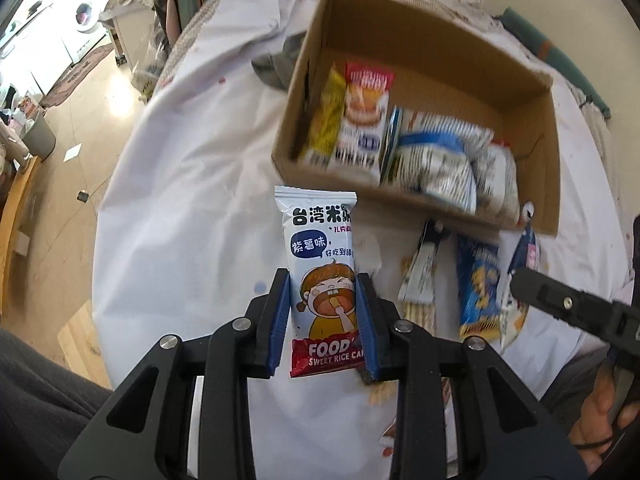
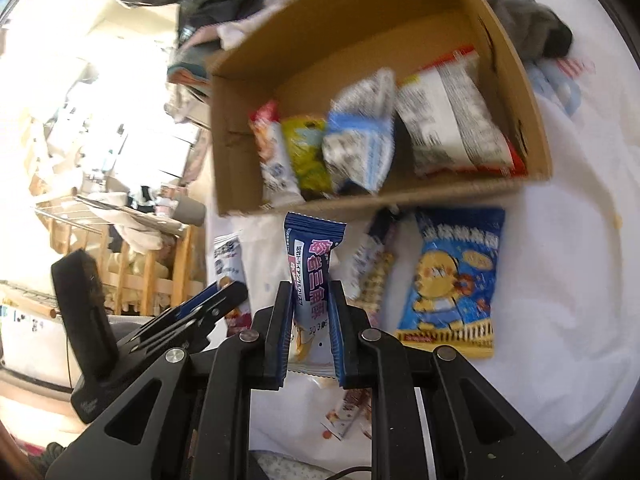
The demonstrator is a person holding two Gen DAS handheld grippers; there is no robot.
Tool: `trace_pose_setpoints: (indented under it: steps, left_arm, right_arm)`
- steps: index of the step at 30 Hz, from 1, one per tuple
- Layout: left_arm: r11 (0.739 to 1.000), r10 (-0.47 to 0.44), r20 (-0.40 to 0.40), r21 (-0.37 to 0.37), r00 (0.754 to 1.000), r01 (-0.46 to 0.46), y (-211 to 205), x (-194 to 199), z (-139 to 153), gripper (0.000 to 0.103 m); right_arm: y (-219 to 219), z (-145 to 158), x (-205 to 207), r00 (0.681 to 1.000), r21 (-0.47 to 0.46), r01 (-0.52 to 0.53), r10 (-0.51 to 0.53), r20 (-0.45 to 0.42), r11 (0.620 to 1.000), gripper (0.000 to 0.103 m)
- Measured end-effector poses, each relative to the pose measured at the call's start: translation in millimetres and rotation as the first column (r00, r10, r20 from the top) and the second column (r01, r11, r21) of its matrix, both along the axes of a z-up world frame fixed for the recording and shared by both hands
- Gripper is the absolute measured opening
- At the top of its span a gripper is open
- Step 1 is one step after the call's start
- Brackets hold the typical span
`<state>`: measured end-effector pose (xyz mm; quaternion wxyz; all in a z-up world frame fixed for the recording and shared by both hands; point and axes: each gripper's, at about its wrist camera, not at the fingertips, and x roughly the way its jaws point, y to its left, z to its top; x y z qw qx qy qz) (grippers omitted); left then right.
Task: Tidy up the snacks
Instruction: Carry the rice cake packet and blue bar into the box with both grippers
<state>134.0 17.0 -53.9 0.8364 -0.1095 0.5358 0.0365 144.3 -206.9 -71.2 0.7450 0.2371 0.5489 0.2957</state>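
My left gripper (image 1: 322,280) is shut on a white rice cake packet (image 1: 322,264) with a cartoon child, held upright above the white cloth, just short of the cardboard box (image 1: 404,196). My right gripper (image 2: 310,292) is shut on a dark blue snack packet (image 2: 312,276) with pink characters, also held before the box (image 2: 400,200). The box holds several packets, including yellow (image 1: 326,120), red-topped (image 1: 366,116) and blue-white (image 1: 436,160) ones. The right gripper shows at the right of the left wrist view (image 1: 560,304); the left gripper shows at the left of the right wrist view (image 2: 208,304).
Loose snacks lie on the white cloth (image 1: 192,200) in front of the box: a blue packet with a yellow cartoon figure (image 2: 452,280), a biscuit-stick packet (image 1: 420,280) and a small packet near me (image 2: 344,412). Grey clothing (image 2: 520,20) lies behind the box. The floor (image 1: 76,120) drops off left.
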Motion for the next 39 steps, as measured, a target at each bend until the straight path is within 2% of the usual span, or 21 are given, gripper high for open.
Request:
trace_pose_setpoints:
  steps: [5,10,18,24,28,32,39]
  left_arm:
    - [1.0,-0.023,0.072,0.023,0.997,0.021,-1,17,24,0.028]
    - [0.996,-0.073,0.128,0.057,0.989,0.066,-8,42,44,0.028]
    - [0.989,-0.133,0.191,0.085,0.972,0.119,-21,83,63,0.028]
    - [0.987,-0.157,0.213,0.068,0.964,0.146,-29,101,55,0.028]
    - [0.981,-0.191,0.245,0.061,0.951,0.182,-33,103,39,0.028]
    - [0.98,-0.197,0.223,0.063,0.955,0.187,-33,111,25,0.028]
    - [0.981,-0.192,0.222,0.039,0.956,0.187,-34,115,22,0.028]
  right_arm:
    - [-9,19,6,0.997,0.025,0.024,-0.025,0.069,0.999,0.018]
    - [-19,30,17,0.993,0.033,0.061,-0.064,0.1,0.998,0.018]
    - [-30,54,44,0.974,-0.044,0.114,-0.103,0.201,0.993,0.018]
    - [-43,46,60,0.956,-0.076,0.202,-0.18,0.23,0.976,0.018]
    - [-47,41,65,0.946,-0.127,0.243,-0.206,0.25,0.962,0.018]
    - [-46,34,68,0.945,-0.178,0.251,-0.201,0.258,0.952,0.018]
    - [-37,21,71,0.953,-0.241,0.232,-0.172,0.248,0.942,0.018]
